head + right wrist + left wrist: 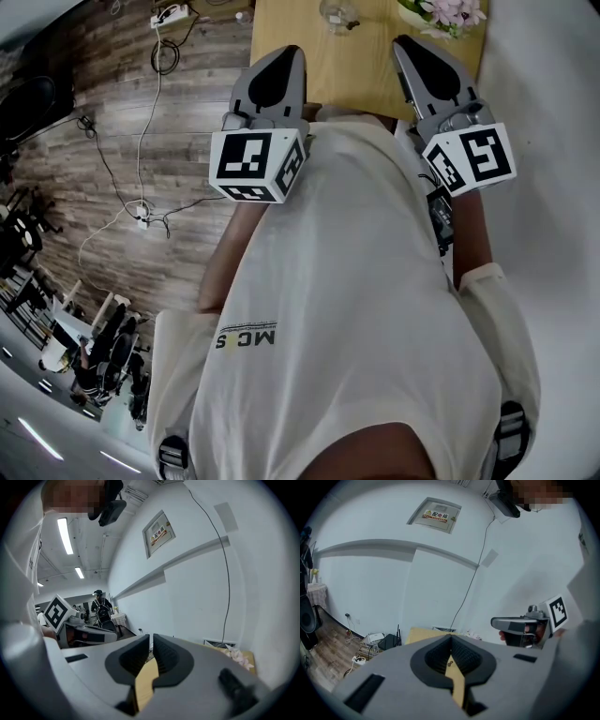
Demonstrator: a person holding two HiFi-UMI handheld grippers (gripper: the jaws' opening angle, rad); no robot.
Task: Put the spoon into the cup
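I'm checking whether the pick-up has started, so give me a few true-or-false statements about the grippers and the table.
1. The left gripper holds a spoon. False: its jaws meet at the tips with nothing between them.
2. Both grippers are held close to the person's chest. True.
3. Pink flowers lie at the far side of the wooden table. True.
4. The right gripper is clamped on a cup. False: its jaws are empty, with only a narrow gap between them.
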